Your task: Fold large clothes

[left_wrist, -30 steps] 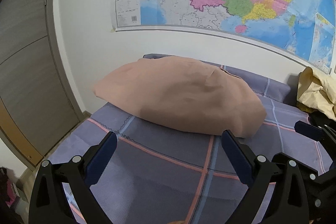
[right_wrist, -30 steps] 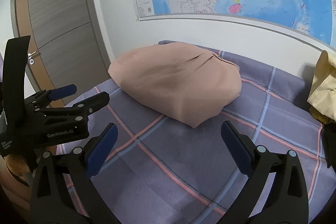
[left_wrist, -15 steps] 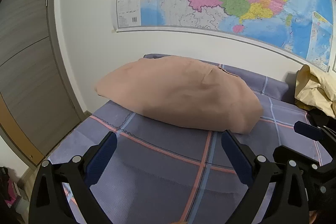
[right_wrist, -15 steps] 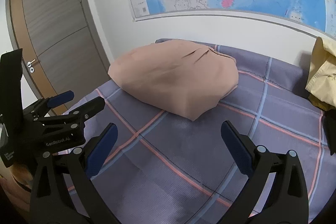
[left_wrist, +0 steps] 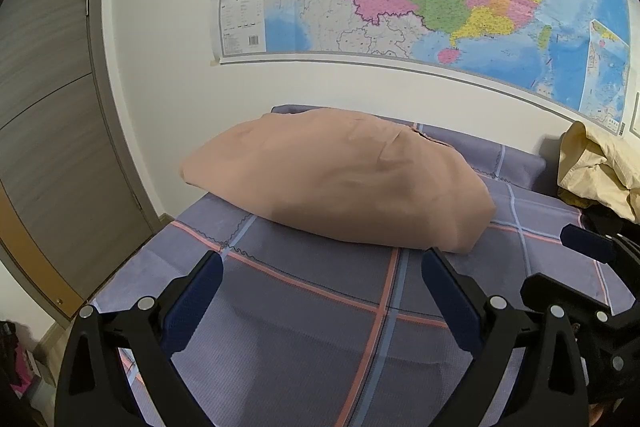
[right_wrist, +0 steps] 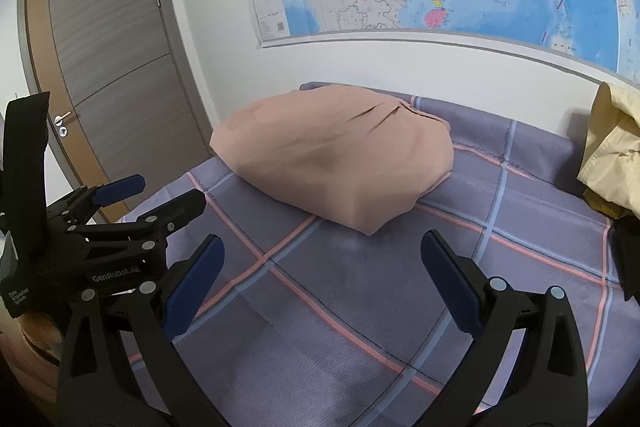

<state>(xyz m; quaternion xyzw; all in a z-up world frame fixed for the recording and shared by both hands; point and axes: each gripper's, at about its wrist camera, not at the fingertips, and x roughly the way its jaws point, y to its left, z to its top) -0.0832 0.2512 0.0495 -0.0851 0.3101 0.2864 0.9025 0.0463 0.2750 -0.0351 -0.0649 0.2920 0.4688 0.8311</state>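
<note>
Both views have drawn back slightly since a second ago — the folded pink garment (left_wrist: 336, 187) lies unmoved at the bed's (left_wrist: 304, 339) far edge by the wall. Left gripper (left_wrist: 320, 267) and right gripper (right_wrist: 322, 251) gape wide, empty, above the checked sheet — yellow clothes (left_wrist: 600, 167) heaped at the right edge.

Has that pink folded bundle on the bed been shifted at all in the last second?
No. The pink bundle lies on the same spot of the checked bedsheet, its near corner by the same pink stripe. Only the cameras drifted slightly.
</note>
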